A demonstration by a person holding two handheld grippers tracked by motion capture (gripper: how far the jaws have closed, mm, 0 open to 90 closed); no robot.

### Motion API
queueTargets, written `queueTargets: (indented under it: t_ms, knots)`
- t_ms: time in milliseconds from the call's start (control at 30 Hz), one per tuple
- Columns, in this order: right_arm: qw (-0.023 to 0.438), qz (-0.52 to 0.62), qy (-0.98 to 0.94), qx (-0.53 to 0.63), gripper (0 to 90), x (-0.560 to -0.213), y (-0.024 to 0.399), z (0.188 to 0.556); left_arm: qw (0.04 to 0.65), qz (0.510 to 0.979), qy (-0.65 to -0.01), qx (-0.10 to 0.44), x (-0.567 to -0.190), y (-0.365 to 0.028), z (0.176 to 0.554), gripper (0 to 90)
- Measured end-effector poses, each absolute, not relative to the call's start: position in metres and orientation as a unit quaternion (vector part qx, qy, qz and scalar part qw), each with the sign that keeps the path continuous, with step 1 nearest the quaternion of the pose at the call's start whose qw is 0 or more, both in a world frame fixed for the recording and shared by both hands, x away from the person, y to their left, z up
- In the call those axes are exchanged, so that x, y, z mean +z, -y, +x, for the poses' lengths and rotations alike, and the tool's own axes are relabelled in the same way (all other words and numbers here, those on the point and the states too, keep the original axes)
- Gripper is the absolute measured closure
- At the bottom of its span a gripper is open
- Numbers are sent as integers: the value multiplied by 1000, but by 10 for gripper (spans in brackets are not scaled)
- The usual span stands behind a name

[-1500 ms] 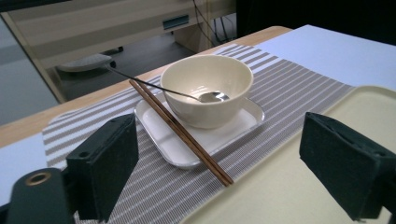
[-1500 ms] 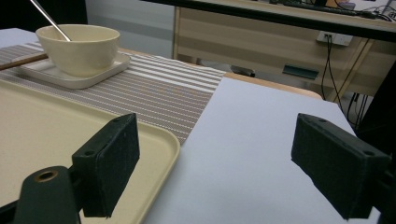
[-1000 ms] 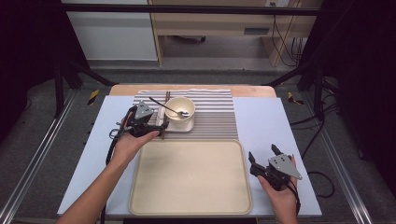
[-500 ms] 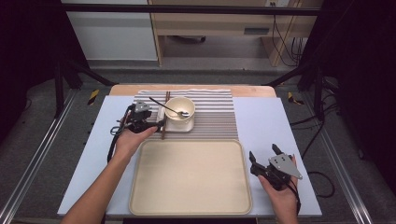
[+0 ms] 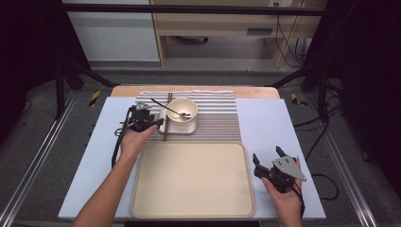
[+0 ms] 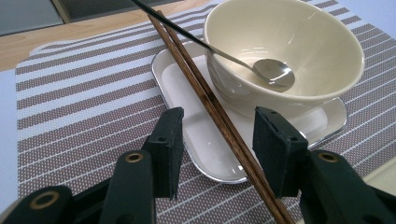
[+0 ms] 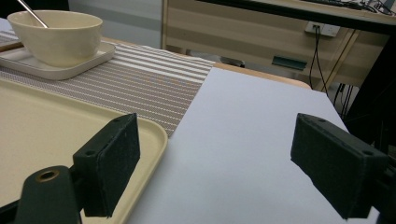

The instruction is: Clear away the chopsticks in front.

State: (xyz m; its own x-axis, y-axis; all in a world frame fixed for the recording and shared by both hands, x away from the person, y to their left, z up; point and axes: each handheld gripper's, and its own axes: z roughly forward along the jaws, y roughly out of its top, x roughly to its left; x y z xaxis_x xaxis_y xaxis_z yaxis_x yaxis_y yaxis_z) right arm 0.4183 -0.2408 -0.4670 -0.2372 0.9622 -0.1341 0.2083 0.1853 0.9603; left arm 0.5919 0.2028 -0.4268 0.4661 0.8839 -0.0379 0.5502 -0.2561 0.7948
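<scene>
Left gripper [image 6: 215, 135], jaws just closing around the chopsticks [image 6: 205, 98] on the small plate's [image 6: 187, 98] edge, not yet gripping; lift remains. Right gripper [image 5: 269, 163] gapes empty beside the tray [image 5: 142, 189].

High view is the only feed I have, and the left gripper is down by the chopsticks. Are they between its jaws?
Observer: Yes. In the left gripper view the chopsticks run between the jaws of the left gripper, which have just been closing. The pads do not clamp them yet.
Operator: Are they lying flat on the mat?
Observer: No, they lie across the rim of the plate under the bowl.
Operator: And the right gripper?
Observer: The right gripper view shows the right gripper open with nothing between its jaws, over the table beside a corner of the tray.
</scene>
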Motion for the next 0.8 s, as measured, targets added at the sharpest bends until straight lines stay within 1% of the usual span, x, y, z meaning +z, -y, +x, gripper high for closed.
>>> queueTargets:
  t_ms: [133,233,333,533,733,800]
  knots:
    - [421,453,-644,450,163,-467,241,418,393,755,-475,223,-429,-197,593,546]
    - [424,452,-645,447,165,-467,241,418,380,758,-476,234,-433,-194,595,545]
    - [423,453,-645,447,165,-467,242,418,377,752,-491,227,-437,-195,598,547]
    - [422,455,-645,444,165,-467,242,418,374,746,-503,228,-438,-194,598,611]
    - [422,455,-646,445,165,-468,242,418,376,737,-519,217,-442,-190,598,693]
    - [422,456,-646,444,165,-468,242,418,373,739,-518,216,-443,-188,599,698]
